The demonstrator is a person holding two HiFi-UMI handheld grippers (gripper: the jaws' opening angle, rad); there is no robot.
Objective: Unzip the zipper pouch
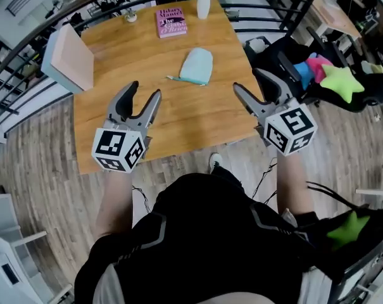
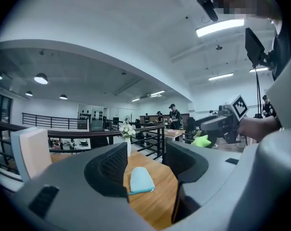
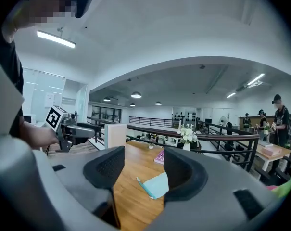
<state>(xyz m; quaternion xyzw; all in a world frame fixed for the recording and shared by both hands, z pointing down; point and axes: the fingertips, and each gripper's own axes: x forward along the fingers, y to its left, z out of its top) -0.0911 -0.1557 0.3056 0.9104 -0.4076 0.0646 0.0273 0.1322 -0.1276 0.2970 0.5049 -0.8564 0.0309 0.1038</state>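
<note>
Fingers (image 2: 111, 168) of the left gripper (image 1: 145, 92) stood wide apart with nothing between them. The right gripper (image 1: 249, 81) was spread just as wide and also empty. Both were held above the near edge of the square wooden tabletop (image 1: 128, 59). The pale blue fabric zipper pouch (image 1: 197, 66) lay flat near the tabletop's middle, ahead of the two grippers and well apart from each. Whether its zipper was closed could not be told. Beyond it lay a pink paperback book (image 1: 171, 23), with a white flower vase (image 1: 204, 5) near the far edge.
</note>
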